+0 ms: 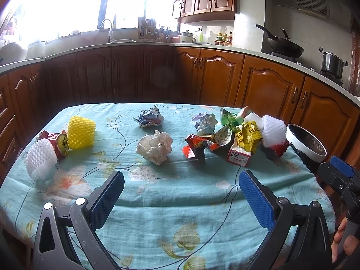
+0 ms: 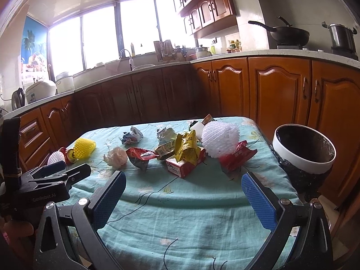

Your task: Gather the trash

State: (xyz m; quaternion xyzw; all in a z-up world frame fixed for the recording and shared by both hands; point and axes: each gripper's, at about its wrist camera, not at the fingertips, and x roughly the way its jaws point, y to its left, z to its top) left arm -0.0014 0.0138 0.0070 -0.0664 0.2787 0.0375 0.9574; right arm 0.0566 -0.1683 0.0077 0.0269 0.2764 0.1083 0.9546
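**Waiting over a littered table**

Hovering above the near edge of the table (image 1: 157, 202), the left gripper (image 1: 181, 193) and right gripper (image 2: 183, 193) both gape wide, holding nothing. Trash is scattered across the cloth: a paper wad (image 1: 155, 146), yellow net (image 1: 81, 132), wrappers (image 2: 186, 148) and a white net (image 2: 219, 139). The bin (image 2: 303, 150) stands just beside the table's right edge.

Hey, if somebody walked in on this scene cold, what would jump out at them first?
Probably the litter strewn over the floral tablecloth: a yellow foam net at the far left, a crumpled white paper ball in the middle, and a heap of wrappers on the right. Next, the white-rimmed bin with a black liner off the table's right edge, and both tools, left and right, open and empty.
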